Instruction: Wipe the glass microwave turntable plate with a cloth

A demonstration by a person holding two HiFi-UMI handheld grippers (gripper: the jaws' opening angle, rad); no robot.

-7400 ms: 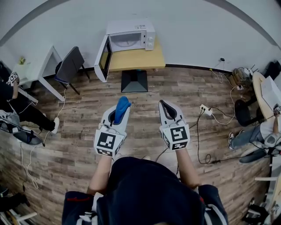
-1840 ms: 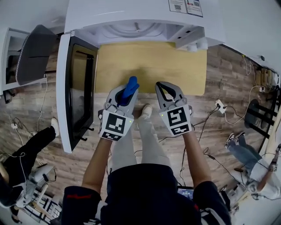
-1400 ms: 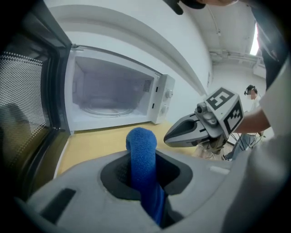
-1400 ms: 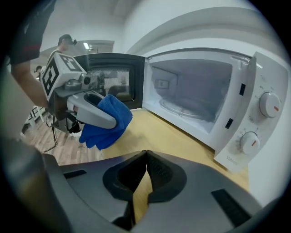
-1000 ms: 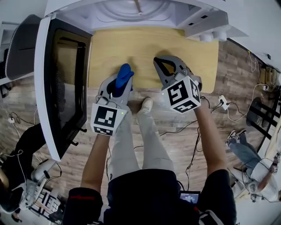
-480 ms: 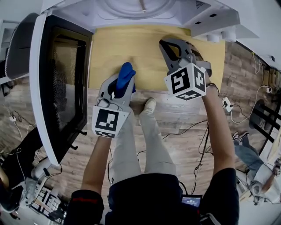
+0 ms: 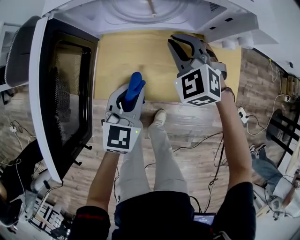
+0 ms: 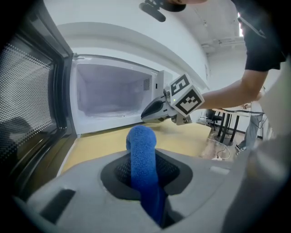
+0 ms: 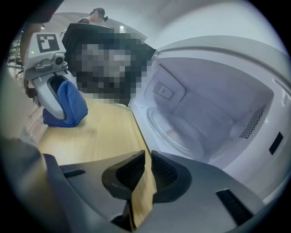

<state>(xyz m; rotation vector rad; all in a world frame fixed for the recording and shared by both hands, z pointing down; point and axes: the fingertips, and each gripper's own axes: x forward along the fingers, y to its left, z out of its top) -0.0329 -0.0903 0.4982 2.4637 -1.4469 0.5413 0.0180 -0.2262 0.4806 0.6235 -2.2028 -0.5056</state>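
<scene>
The glass turntable plate (image 7: 151, 8) lies inside the open white microwave (image 7: 225, 23); in the right gripper view the plate (image 9: 179, 129) shows as a clear disc on the cavity floor. My left gripper (image 7: 130, 95) hovers over the wooden table's near edge, shut on a blue cloth (image 7: 136, 84) that sticks up between its jaws (image 8: 142, 150). My right gripper (image 7: 182, 41) is shut with nothing in it, just in front of the microwave opening at its right side. From the left gripper view, the right gripper (image 8: 157, 109) points into the cavity.
The microwave door (image 7: 63, 93) stands swung open at the left, next to my left gripper. The light wooden table (image 7: 122, 56) bears the microwave. Cables (image 7: 211, 140) run across the wood floor, and a person's leg (image 7: 18, 159) shows at the left.
My right gripper has moved forward and a little up toward the microwave opening and has rolled. The left gripper with the cloth has stayed in place.
</scene>
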